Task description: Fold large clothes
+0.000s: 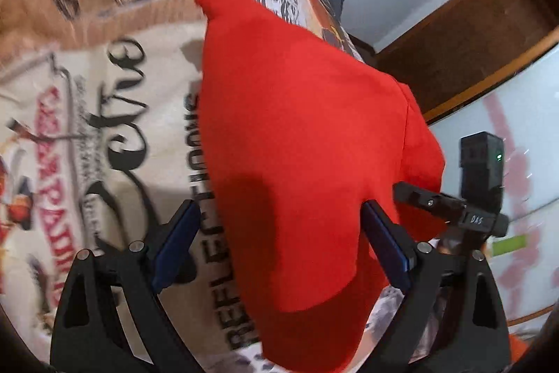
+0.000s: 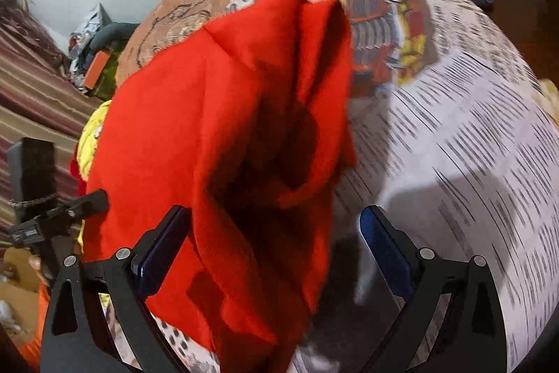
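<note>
Red garment (image 1: pixel 300 142): bunched, part-folded red cloth on the printed bedsheet (image 1: pixel 104 114), running away from me between both pairs of fingers; its far corner points up the bed.
Long axis: roughly straight ahead of both my grippers, near end under the fingers, far end a peaked corner.
Left gripper (image 1: pixel 279 233): fingers spread wide, nothing clamped; the cloth fills the gap and laps over my right-hand finger, so I judge it released, not pinching.
Right gripper (image 2: pixel 276 236): also spread wide; the crumpled folds (image 2: pixel 279 142) sit toward its left finger, with bare sheet showing by the other finger.
Which is nearer: I cannot rank them; each has the near edge right at its fingers.
Between the two: the other tool shows at the garment's edge in each view, so I hold one on either side of the cloth.
Next move, my guess: close on the near edge and carry it along that axis to the far corner.
Blur: both views are smeared, so fine creases are unclear.
</note>
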`<state>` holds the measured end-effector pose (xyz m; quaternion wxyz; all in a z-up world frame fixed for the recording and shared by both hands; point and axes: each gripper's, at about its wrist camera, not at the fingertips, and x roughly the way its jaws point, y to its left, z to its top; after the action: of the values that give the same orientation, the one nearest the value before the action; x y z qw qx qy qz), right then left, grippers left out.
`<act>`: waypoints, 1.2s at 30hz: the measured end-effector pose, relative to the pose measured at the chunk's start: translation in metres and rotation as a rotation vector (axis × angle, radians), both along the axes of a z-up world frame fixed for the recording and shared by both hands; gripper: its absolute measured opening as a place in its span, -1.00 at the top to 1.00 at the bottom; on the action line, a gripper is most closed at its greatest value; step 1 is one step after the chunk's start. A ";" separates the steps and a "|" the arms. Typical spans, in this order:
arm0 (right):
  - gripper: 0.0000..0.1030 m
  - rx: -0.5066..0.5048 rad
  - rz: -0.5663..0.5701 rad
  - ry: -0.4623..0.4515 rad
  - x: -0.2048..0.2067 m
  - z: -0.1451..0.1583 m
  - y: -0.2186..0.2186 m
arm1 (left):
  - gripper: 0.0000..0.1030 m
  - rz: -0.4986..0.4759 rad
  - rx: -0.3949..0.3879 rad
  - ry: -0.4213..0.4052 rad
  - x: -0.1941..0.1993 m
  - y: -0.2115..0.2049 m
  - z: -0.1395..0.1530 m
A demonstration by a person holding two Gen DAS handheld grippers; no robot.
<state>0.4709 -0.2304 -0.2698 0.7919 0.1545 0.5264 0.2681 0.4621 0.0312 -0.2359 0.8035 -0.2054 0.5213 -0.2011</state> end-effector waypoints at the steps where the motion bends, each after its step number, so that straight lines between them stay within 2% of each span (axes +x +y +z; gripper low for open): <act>1: -0.91 0.025 0.011 0.013 0.006 -0.001 0.002 | -0.81 0.005 -0.022 0.016 0.005 0.001 -0.004; 4: -0.93 0.081 0.026 0.027 0.014 -0.001 0.005 | -0.81 0.008 -0.065 0.051 0.020 -0.001 -0.015; 9: -0.76 0.107 0.051 0.019 0.016 -0.001 0.012 | -0.81 -0.002 -0.096 0.058 0.033 -0.009 -0.019; 11: -0.51 0.091 0.057 0.015 0.014 0.001 0.015 | -0.72 0.005 -0.105 0.061 0.036 -0.008 -0.020; 13: -0.29 0.082 0.058 0.012 0.010 0.003 0.014 | -0.53 0.017 -0.121 0.066 0.037 -0.007 -0.019; 14: -0.13 0.092 0.059 0.017 0.009 0.003 0.012 | -0.48 0.019 -0.116 0.057 0.035 -0.007 -0.018; 15: -0.04 0.106 0.059 0.027 0.007 0.004 0.010 | -0.34 0.018 -0.109 0.050 0.034 -0.005 -0.015; 17: 0.28 0.115 0.060 0.033 0.006 0.007 0.009 | -0.15 0.019 -0.081 0.025 0.030 -0.007 -0.009; 19: 0.37 0.115 0.073 0.030 0.003 0.013 0.014 | 0.04 0.019 -0.058 0.008 0.022 -0.009 0.000; 24: 0.45 0.062 0.098 -0.039 -0.013 0.041 0.034 | 0.20 0.020 -0.007 -0.046 -0.002 -0.004 0.031; 30: 0.45 0.064 0.113 -0.113 -0.026 0.080 0.062 | 0.20 0.057 -0.031 -0.124 -0.030 0.030 0.076; 36: 0.45 0.076 0.158 -0.183 -0.025 0.113 0.102 | 0.20 0.106 -0.018 -0.202 -0.046 0.073 0.117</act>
<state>0.4460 -0.1286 -0.1567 0.8065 0.1173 0.4521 0.3626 0.4166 0.1046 -0.1186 0.8595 -0.2186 0.4243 -0.1828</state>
